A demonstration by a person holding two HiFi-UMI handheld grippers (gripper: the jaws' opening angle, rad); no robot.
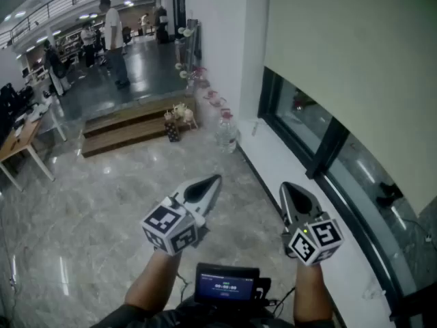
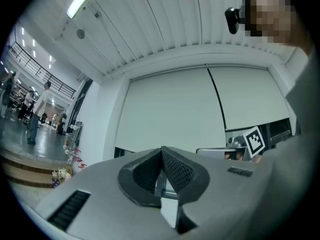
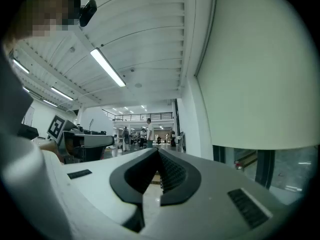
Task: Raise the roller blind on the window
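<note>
The cream roller blind [image 1: 348, 60] covers the upper part of the window [image 1: 311, 132] at the right, its lower edge well above the white sill [image 1: 293, 176]. The blind [image 2: 175, 109] also fills the middle of the left gripper view, and the blind [image 3: 260, 74] fills the right side of the right gripper view. My left gripper [image 1: 213, 181] and right gripper [image 1: 292, 190] are held low over the floor, both shut and empty, well short of the blind. No pull cord shows.
A clear water bottle [image 1: 227, 132] and small ornaments [image 1: 179, 118] stand by wooden steps [image 1: 130, 125]. A wooden table [image 1: 20, 145] is at the left. People [image 1: 113, 36] stand far off in the hall. A small screen [image 1: 227, 283] hangs at my chest.
</note>
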